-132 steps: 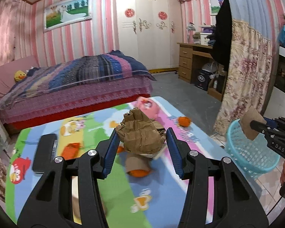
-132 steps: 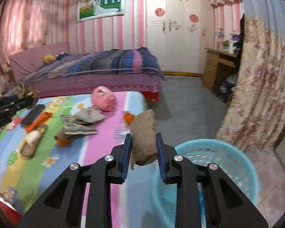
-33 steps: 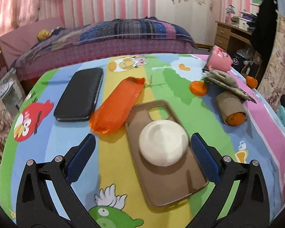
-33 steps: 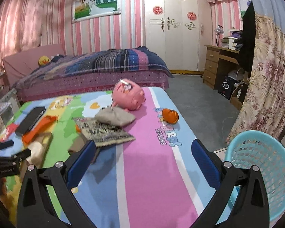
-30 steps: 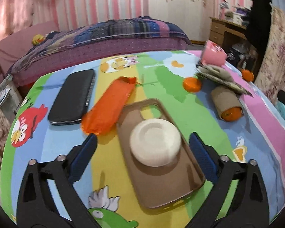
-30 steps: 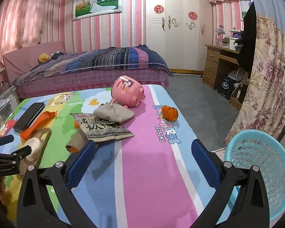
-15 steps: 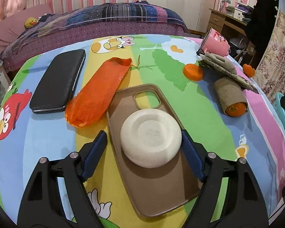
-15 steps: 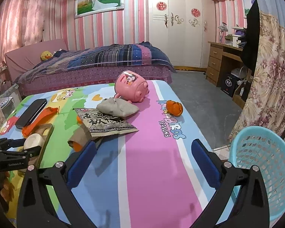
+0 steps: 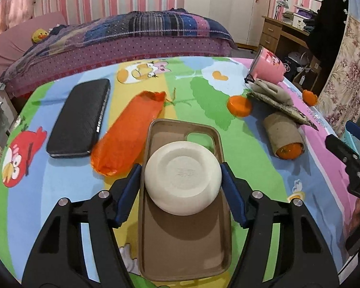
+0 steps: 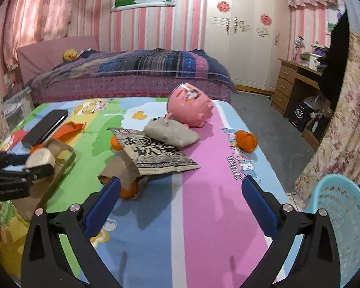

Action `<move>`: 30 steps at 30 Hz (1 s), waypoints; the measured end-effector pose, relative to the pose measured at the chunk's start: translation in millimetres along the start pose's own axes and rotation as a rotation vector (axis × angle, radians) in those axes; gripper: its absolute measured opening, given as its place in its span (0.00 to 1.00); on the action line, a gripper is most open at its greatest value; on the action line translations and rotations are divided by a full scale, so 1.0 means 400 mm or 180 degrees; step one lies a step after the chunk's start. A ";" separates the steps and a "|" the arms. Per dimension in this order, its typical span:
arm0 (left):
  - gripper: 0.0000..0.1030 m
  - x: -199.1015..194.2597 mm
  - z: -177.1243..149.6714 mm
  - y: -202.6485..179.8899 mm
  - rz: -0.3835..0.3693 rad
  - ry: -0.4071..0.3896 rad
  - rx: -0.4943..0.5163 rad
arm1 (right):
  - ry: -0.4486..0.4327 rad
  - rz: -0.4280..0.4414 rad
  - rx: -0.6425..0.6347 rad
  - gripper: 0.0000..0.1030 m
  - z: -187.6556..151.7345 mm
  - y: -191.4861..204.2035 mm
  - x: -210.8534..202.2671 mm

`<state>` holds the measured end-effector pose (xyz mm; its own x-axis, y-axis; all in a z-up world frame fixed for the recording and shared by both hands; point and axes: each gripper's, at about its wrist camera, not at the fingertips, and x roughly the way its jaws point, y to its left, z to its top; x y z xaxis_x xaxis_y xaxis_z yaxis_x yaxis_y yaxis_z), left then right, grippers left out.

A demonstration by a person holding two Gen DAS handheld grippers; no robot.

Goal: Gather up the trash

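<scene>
Left wrist view had the left tool (image 9: pixel 181 180) pinching the white bowl (image 9: pixel 183 177) sitting on the phone case (image 9: pixel 183 235), right tool (image 10: pixel 180 201) wide open and empty, so next looked like lifting it over to the basket (image 10: pixel 343 218).

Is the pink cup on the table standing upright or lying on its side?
Lying on its side. In the right wrist view the pink cup is tipped over, its rim facing sideways, beside the grey pouch.

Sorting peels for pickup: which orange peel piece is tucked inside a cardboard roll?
The orange peel showing at the open end of the cardboard roll; the others lie bare on the mat.
</scene>
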<state>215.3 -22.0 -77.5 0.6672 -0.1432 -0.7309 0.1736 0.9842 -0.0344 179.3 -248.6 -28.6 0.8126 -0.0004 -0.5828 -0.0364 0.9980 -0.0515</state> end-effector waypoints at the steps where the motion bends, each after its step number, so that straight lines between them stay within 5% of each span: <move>1: 0.63 -0.003 0.003 0.004 0.0010 -0.0018 -0.0004 | 0.0015 -0.0025 -0.0028 0.95 0.006 0.004 0.009; 4: 0.63 -0.009 0.012 0.020 -0.0020 -0.0061 -0.0082 | 0.0064 -0.0033 -0.0052 0.94 0.013 0.004 0.028; 10: 0.63 0.007 0.018 0.047 -0.0018 -0.0051 -0.0185 | 0.0235 0.0094 -0.0067 0.69 0.023 0.010 0.079; 15: 0.63 0.022 0.016 0.063 -0.0026 -0.0017 -0.0252 | 0.0191 0.0259 -0.0101 0.26 0.036 0.018 0.080; 18: 0.63 0.034 0.012 0.062 -0.0003 0.0019 -0.0229 | 0.0115 0.0347 -0.0143 0.11 0.045 0.024 0.068; 30: 0.63 0.013 0.004 0.056 0.0015 0.0000 -0.0113 | -0.0007 0.0667 0.0268 0.03 0.075 -0.035 -0.020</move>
<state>223.7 -0.7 -81.0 0.6681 -0.1387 -0.7311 0.1445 0.9880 -0.0553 190.8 -260.7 1.0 0.7936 0.2074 -0.5719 -0.1558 0.9780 0.1385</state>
